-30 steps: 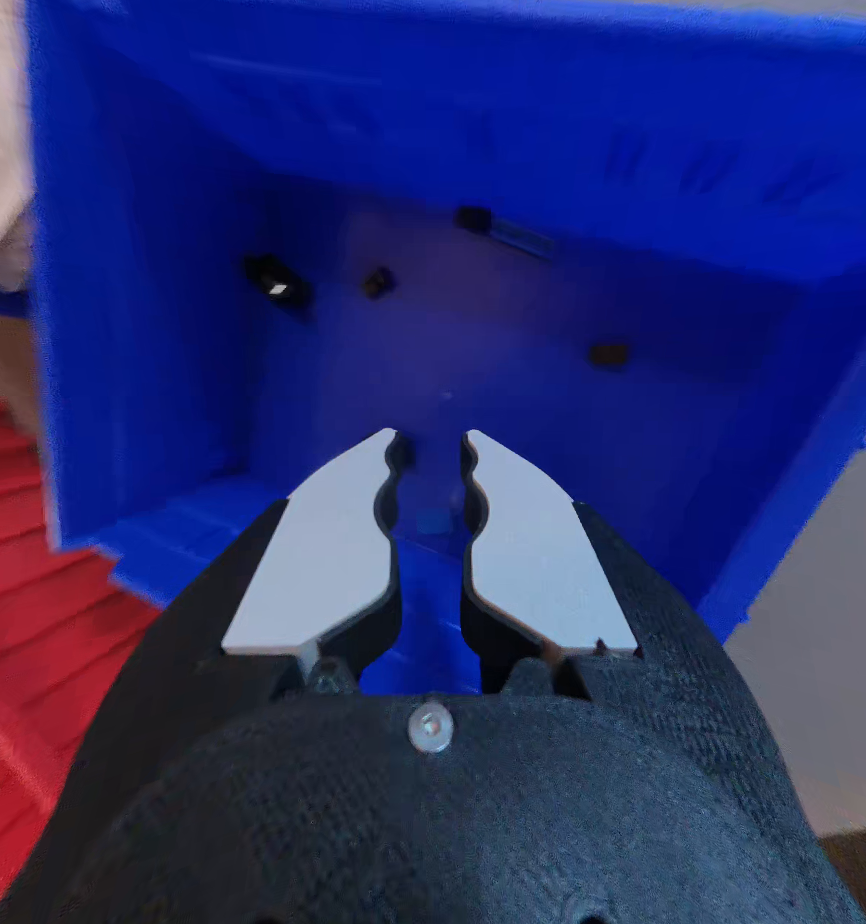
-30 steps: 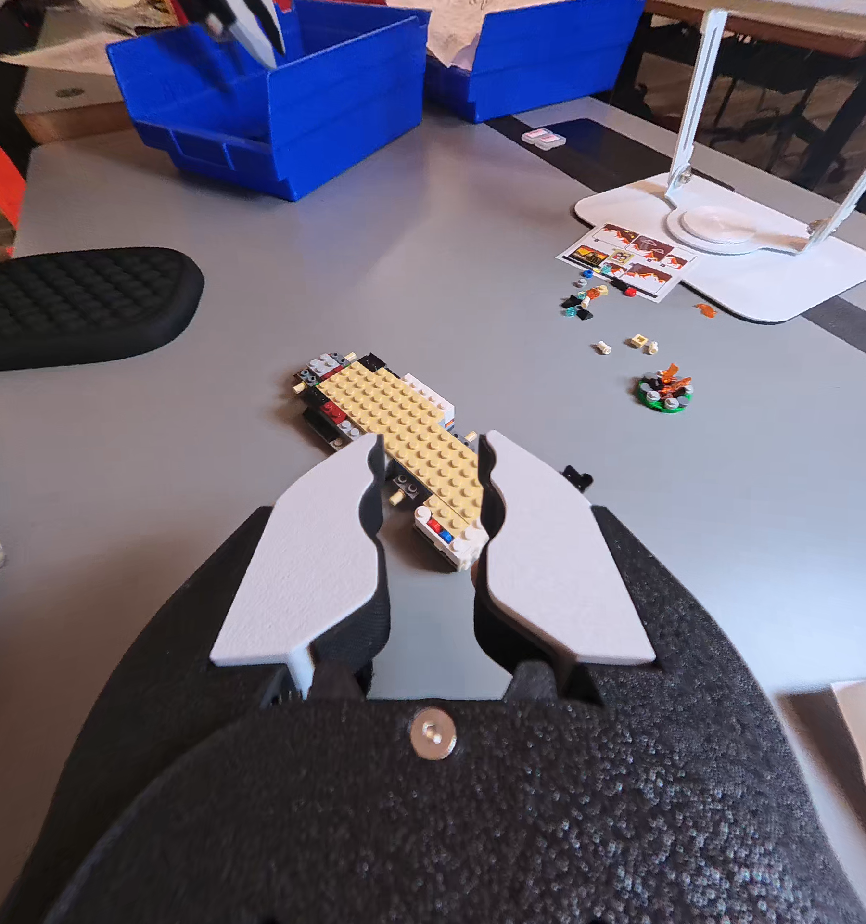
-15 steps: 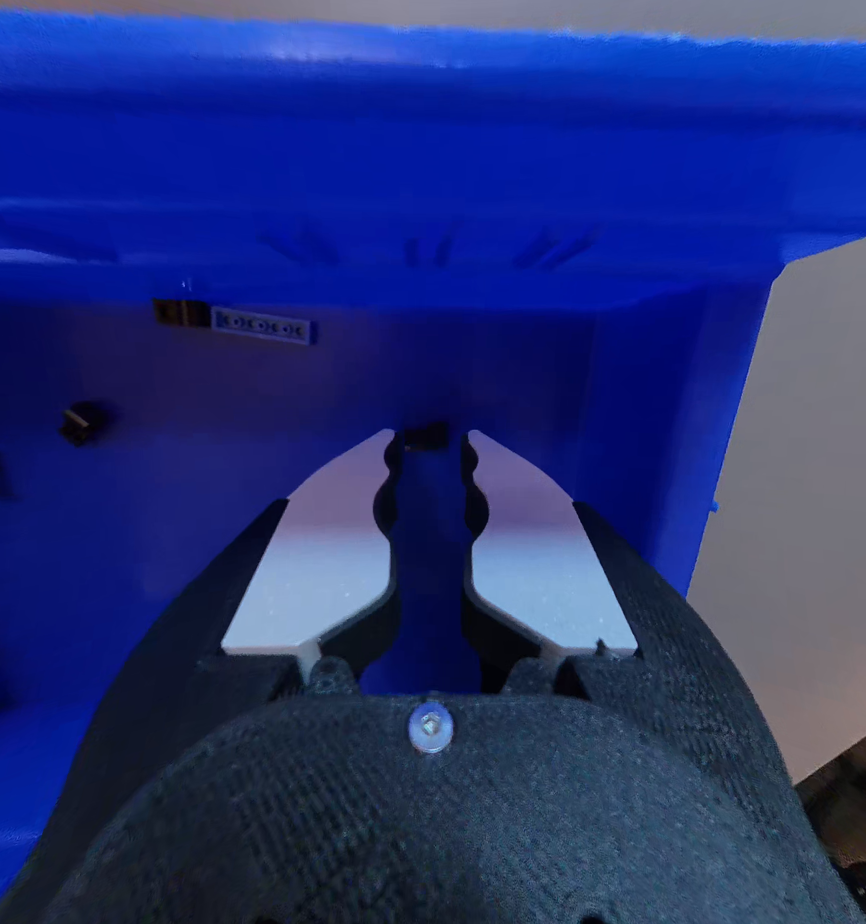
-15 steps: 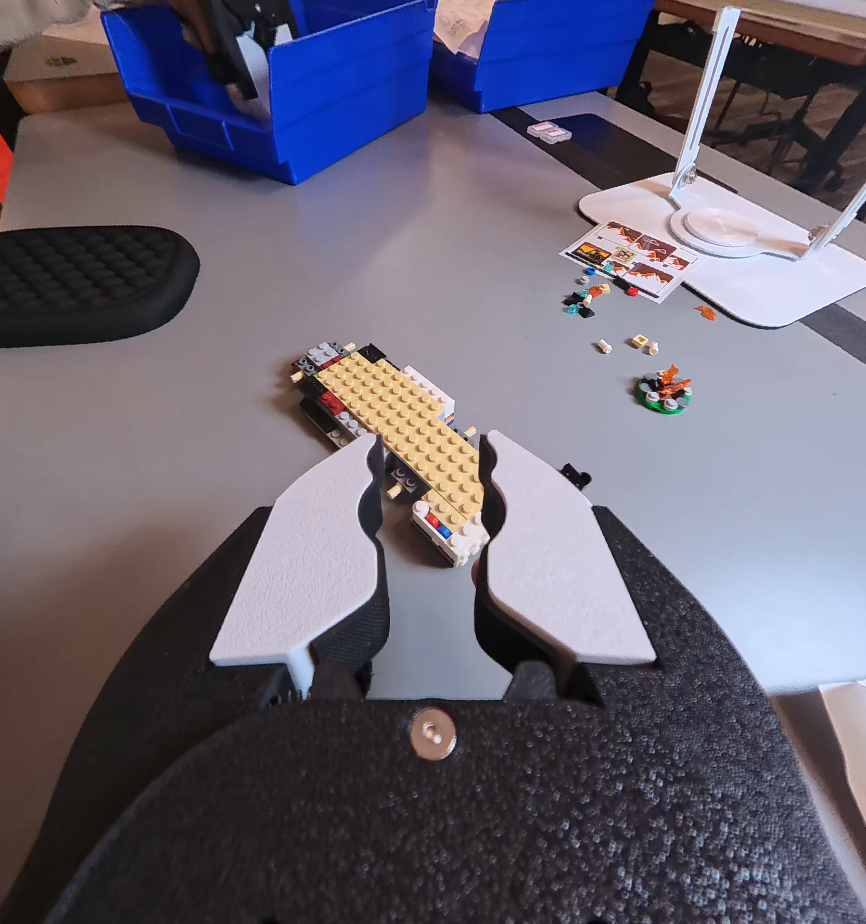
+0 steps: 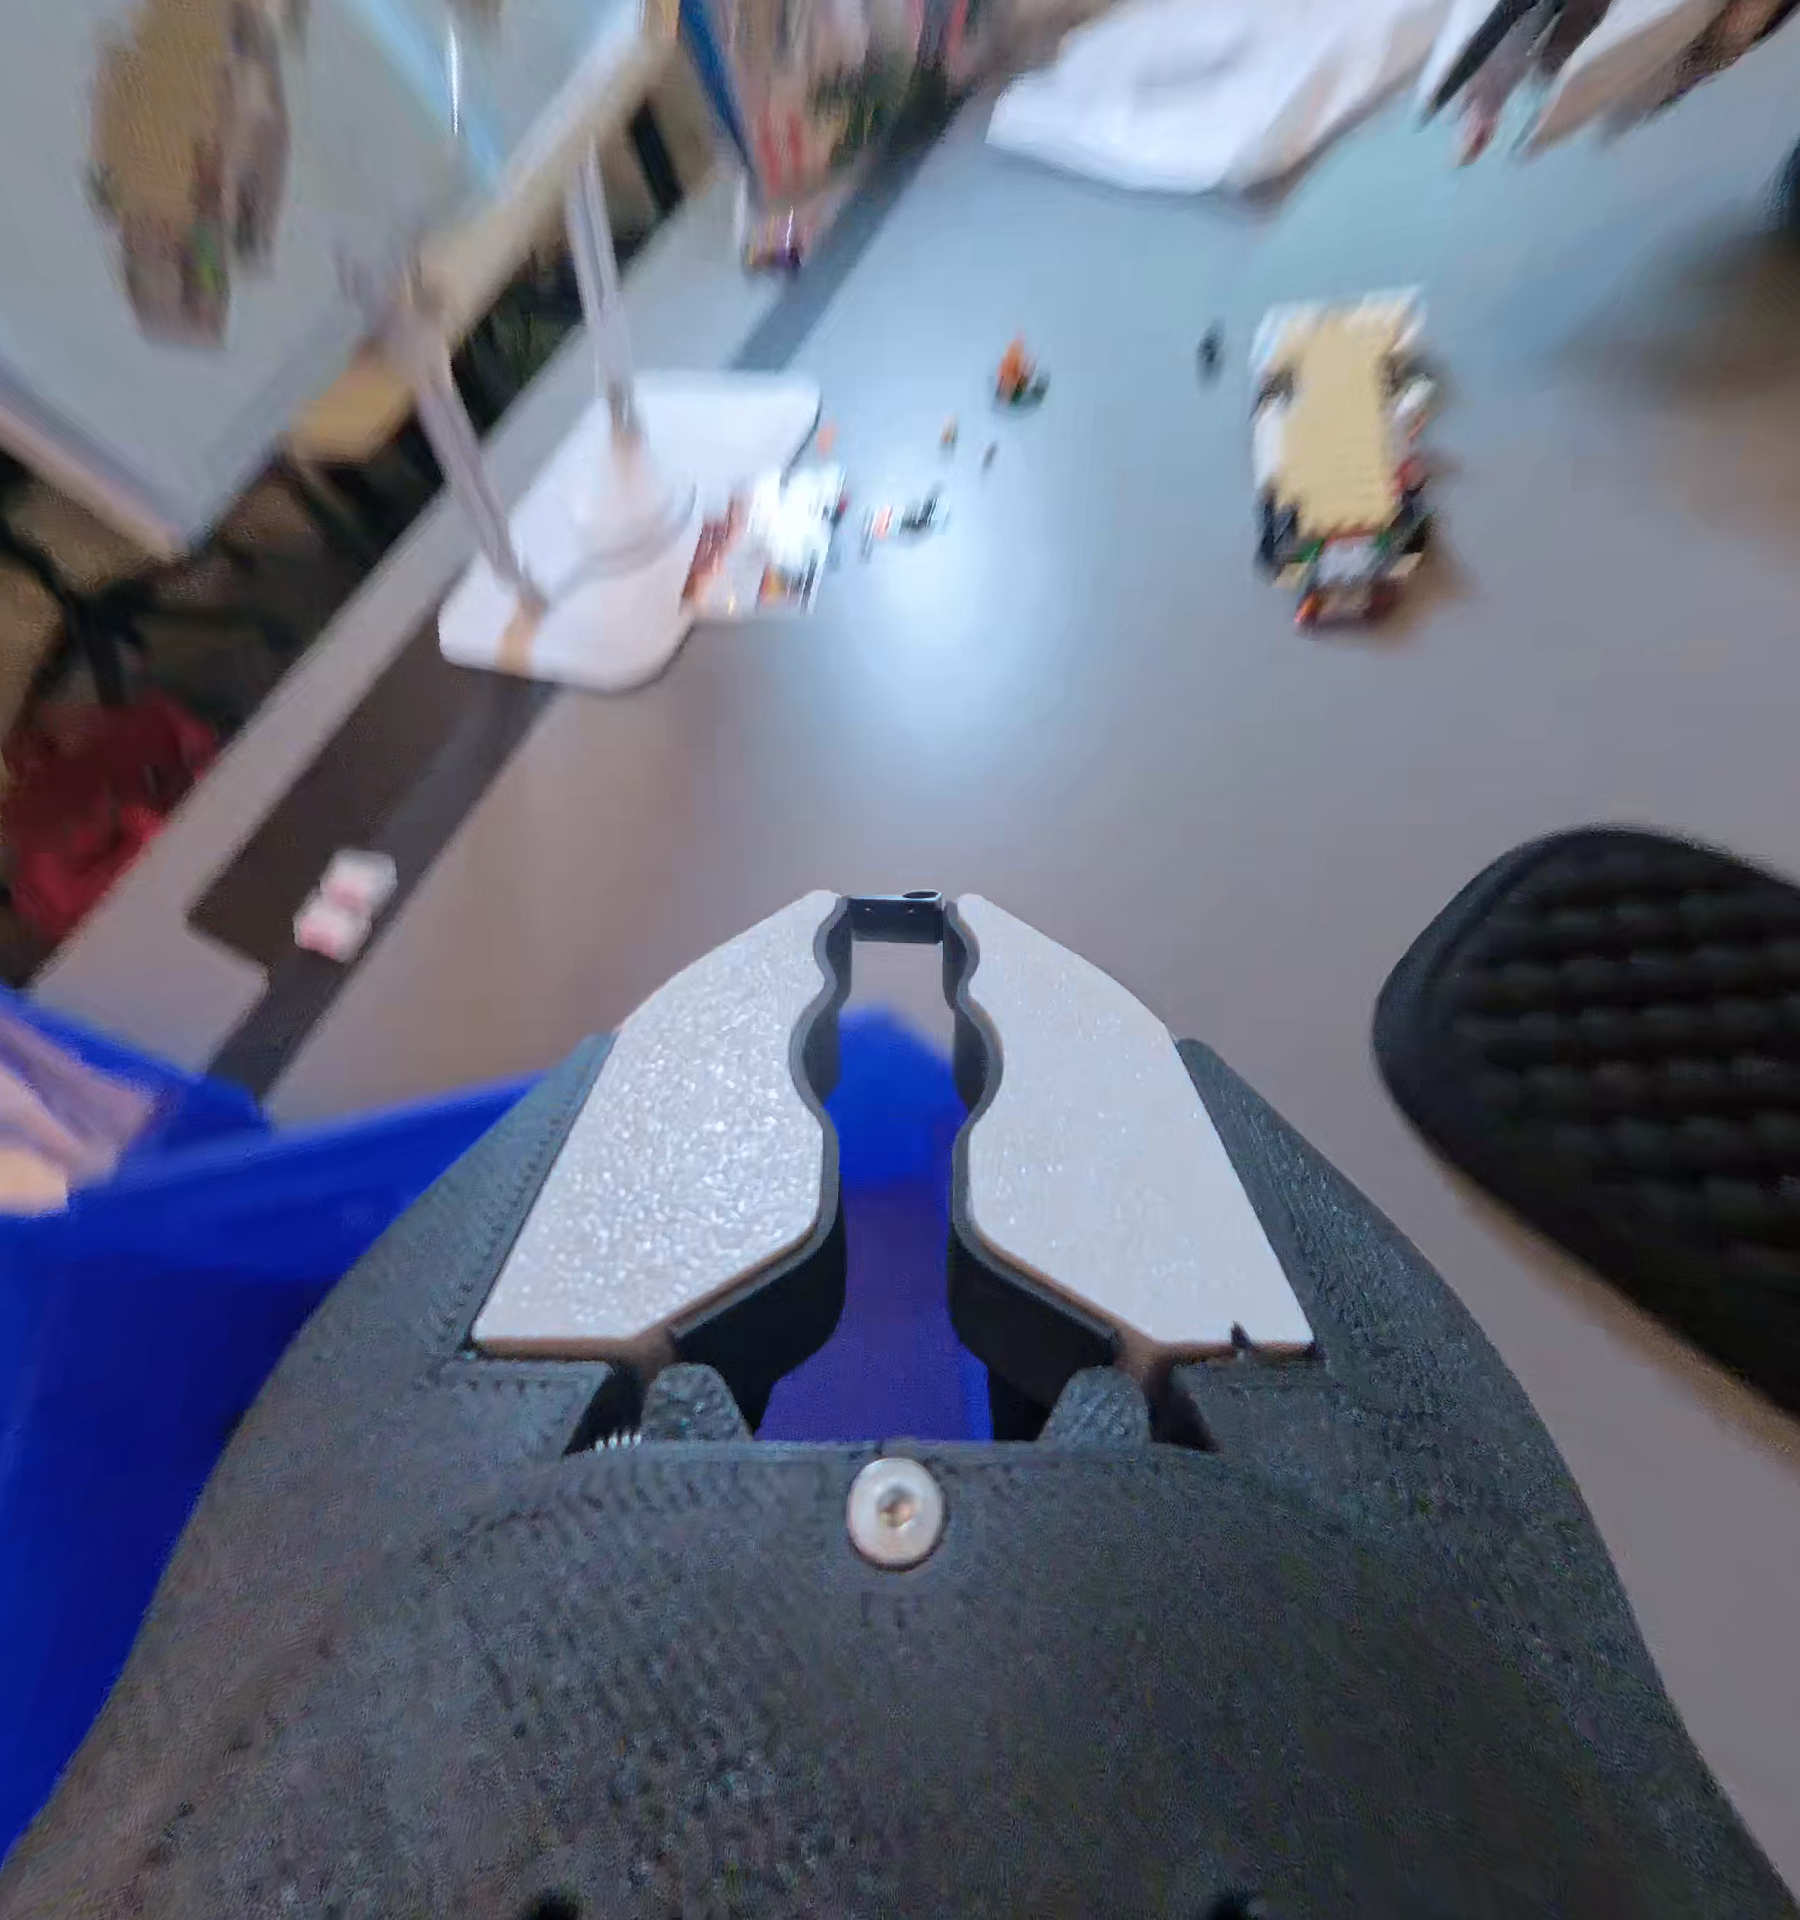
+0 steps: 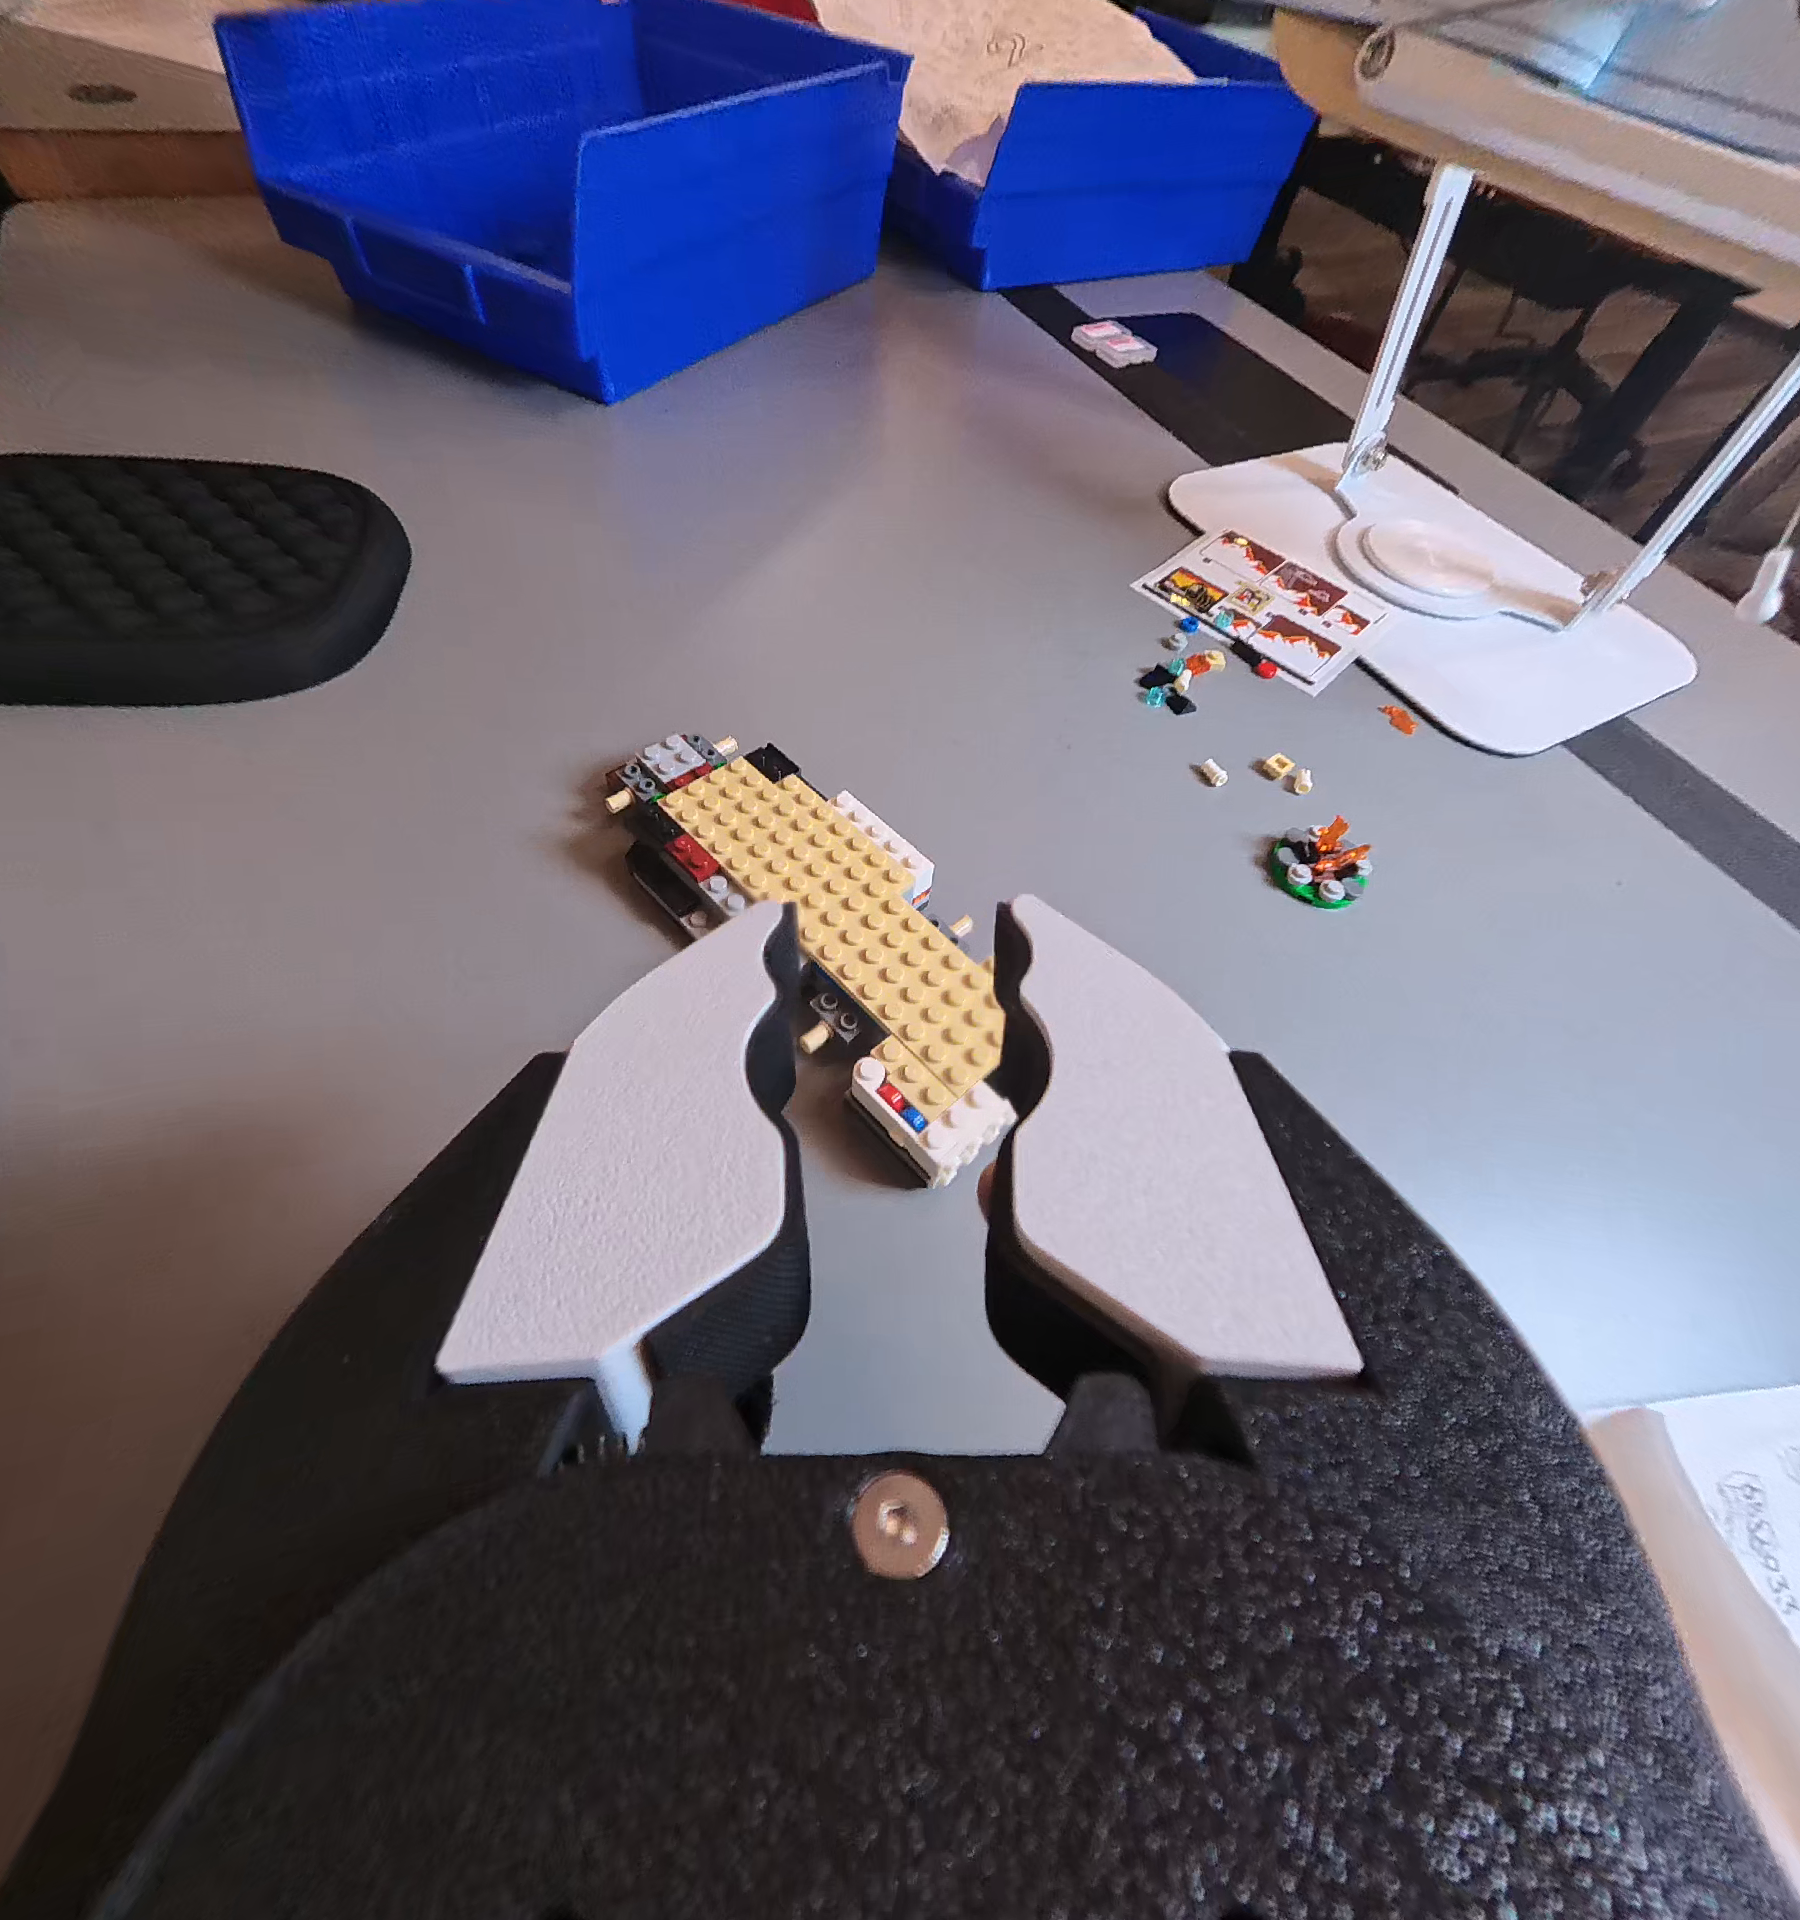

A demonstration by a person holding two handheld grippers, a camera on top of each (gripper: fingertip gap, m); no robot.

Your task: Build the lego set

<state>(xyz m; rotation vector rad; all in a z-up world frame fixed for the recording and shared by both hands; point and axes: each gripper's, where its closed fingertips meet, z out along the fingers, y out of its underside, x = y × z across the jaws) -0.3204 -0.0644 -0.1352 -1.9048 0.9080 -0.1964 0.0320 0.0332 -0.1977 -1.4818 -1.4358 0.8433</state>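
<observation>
left gripper (image 5: 894,914): a small black brick piece (image 5: 892,918) is being pinched at the fingertips, above the blue bin (image 5: 148,1299) | right gripper (image 6: 896,920): fingers are being kept apart astride the tan brick build (image 6: 823,914) lying on the grey table (image 6: 667,540), contact cannot be told

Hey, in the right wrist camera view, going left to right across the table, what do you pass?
Black dimpled pad → tan studded brick model → small green round campfire build → white flat stand base.
</observation>
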